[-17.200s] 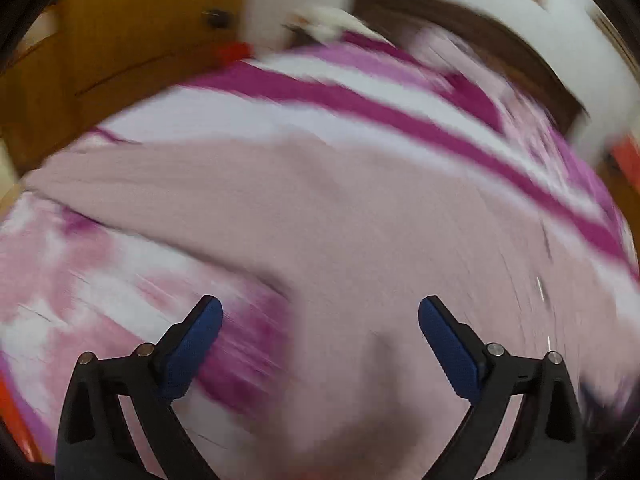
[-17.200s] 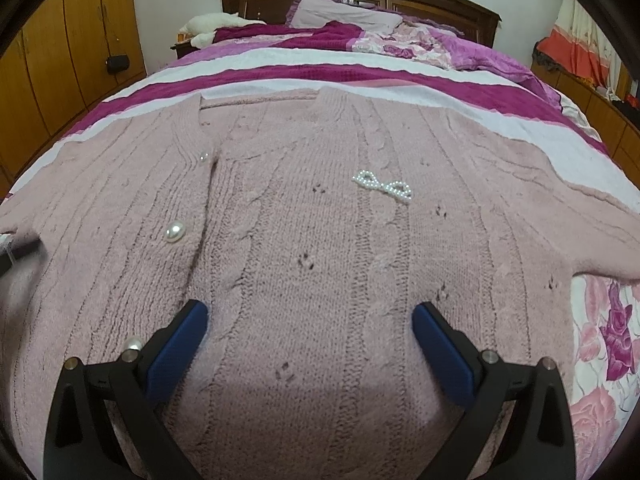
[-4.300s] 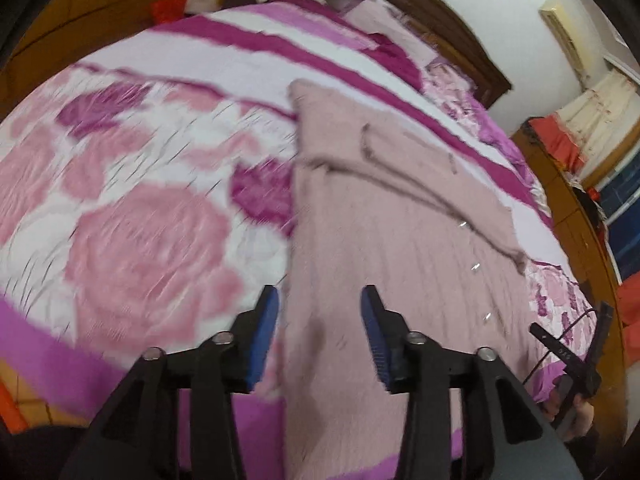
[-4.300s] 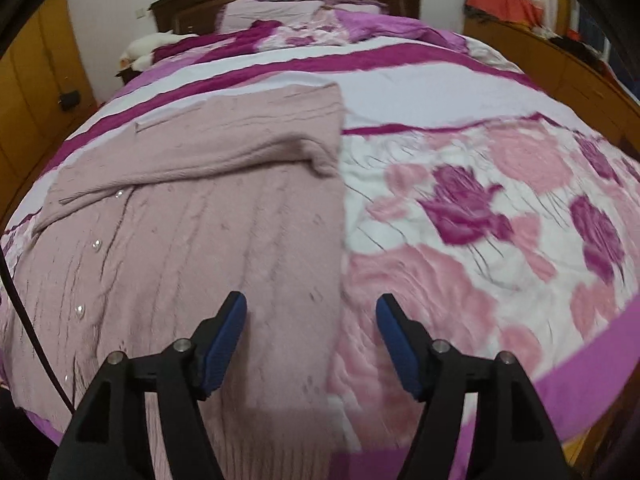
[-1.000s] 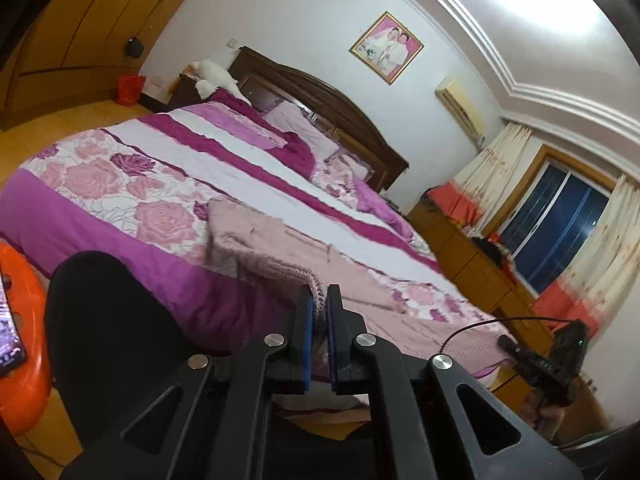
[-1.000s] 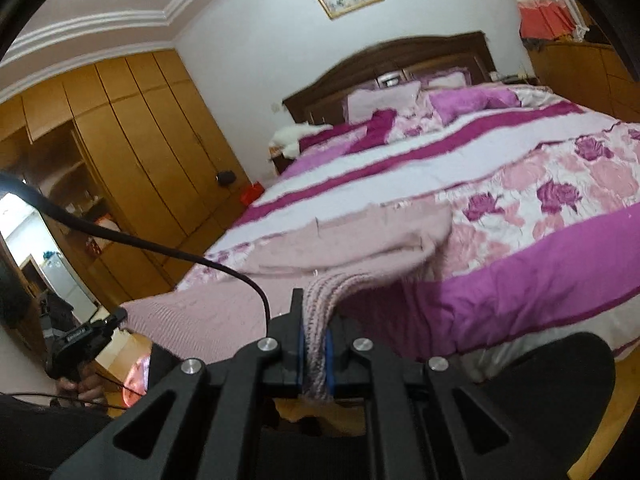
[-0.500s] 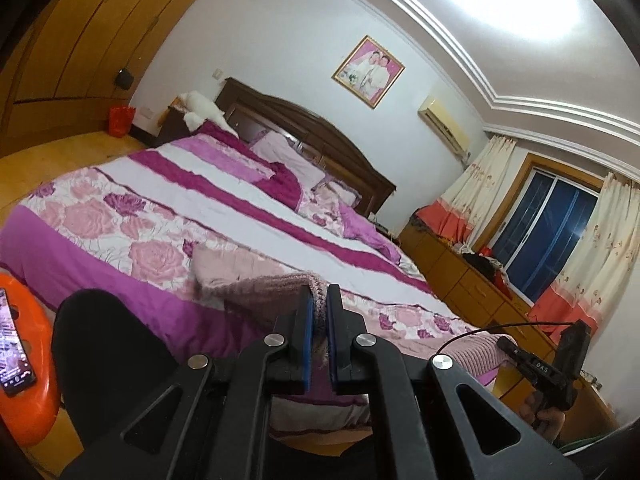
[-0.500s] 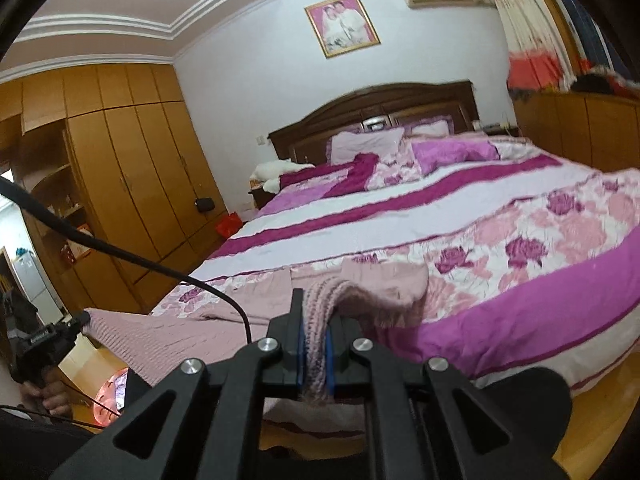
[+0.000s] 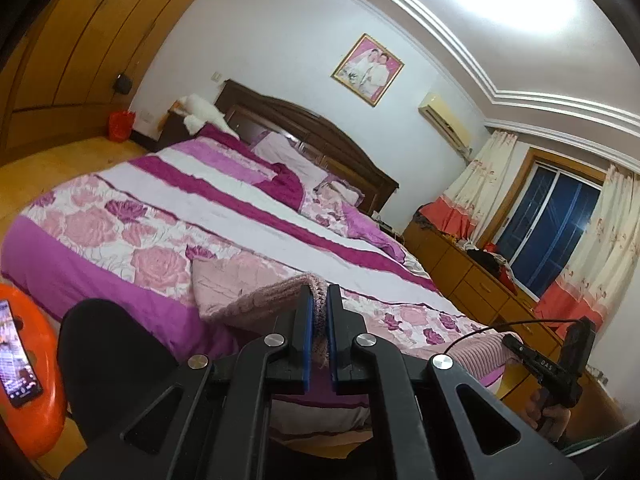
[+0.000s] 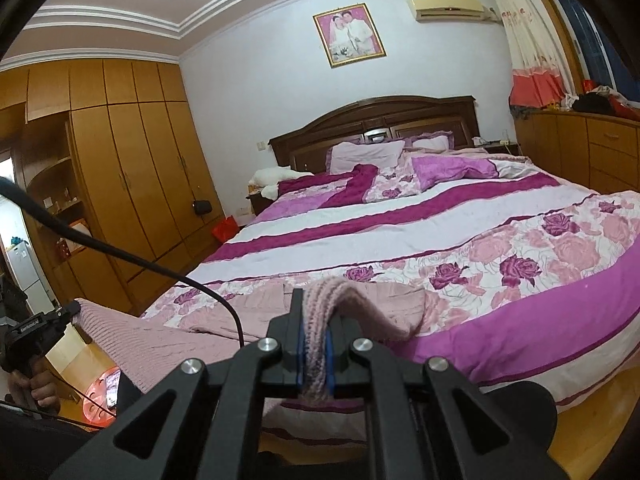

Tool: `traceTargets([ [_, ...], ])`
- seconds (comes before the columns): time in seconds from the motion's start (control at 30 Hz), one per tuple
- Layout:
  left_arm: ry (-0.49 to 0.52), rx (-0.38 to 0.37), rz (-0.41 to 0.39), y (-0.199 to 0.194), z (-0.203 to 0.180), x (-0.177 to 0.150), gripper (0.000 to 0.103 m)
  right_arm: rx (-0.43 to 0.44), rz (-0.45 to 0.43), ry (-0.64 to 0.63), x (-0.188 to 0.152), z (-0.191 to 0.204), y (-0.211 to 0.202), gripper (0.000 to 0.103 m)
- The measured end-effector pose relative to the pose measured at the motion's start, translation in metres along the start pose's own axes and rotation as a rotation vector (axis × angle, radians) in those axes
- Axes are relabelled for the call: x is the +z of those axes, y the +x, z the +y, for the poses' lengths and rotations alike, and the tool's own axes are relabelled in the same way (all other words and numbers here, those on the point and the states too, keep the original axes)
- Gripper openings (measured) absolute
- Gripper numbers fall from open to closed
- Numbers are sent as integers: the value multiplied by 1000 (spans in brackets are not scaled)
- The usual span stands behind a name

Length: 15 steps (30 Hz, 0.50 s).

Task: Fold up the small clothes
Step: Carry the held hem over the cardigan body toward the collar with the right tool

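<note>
A pale pink knitted cardigan (image 9: 244, 300) hangs off the foot of the bed, its far part resting on the quilt. My left gripper (image 9: 317, 312) is shut on one bottom corner of the cardigan. My right gripper (image 10: 314, 344) is shut on the other bottom corner (image 10: 332, 292), which loops over its blue pads. Both grippers hold the hem up, off the foot of the bed. The cardigan stretches between them; in the right wrist view its ribbed hem (image 10: 120, 332) runs to the left gripper (image 10: 36, 332). The right gripper also shows in the left wrist view (image 9: 556, 364).
The bed (image 10: 440, 216) has a pink and magenta floral quilt, pillows and a dark headboard. Wooden wardrobes (image 10: 132, 168) stand on the left, a low wooden cabinet (image 9: 460, 264) on the right. An orange stool (image 9: 28, 372) with a phone lies by the foot of the bed.
Both grippers have pulled back from the bed and risen with the hem held. More of the cardigan has slid off the quilt towards the foot.
</note>
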<state>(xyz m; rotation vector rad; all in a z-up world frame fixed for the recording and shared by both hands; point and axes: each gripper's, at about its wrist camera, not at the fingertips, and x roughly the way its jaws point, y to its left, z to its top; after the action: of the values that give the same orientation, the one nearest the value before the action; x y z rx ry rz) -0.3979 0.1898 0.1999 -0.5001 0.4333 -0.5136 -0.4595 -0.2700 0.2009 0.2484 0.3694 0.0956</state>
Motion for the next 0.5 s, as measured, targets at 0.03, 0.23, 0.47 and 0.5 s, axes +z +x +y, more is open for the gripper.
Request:
traceTargets([
  [0.03, -6, 3, 7, 3, 2, 0, 0, 2, 4, 1, 0, -1, 3, 7],
  [0.23, -12, 18, 39, 26, 15, 1, 0, -5, 36, -20, 0, 0, 29, 8],
  [0.47, -24, 99, 61, 54, 37, 15, 0, -8, 90, -18, 0, -19, 72, 8],
  [0.5, -31, 111, 65, 59, 42, 18, 0, -14, 95, -20, 1, -22, 77, 8],
])
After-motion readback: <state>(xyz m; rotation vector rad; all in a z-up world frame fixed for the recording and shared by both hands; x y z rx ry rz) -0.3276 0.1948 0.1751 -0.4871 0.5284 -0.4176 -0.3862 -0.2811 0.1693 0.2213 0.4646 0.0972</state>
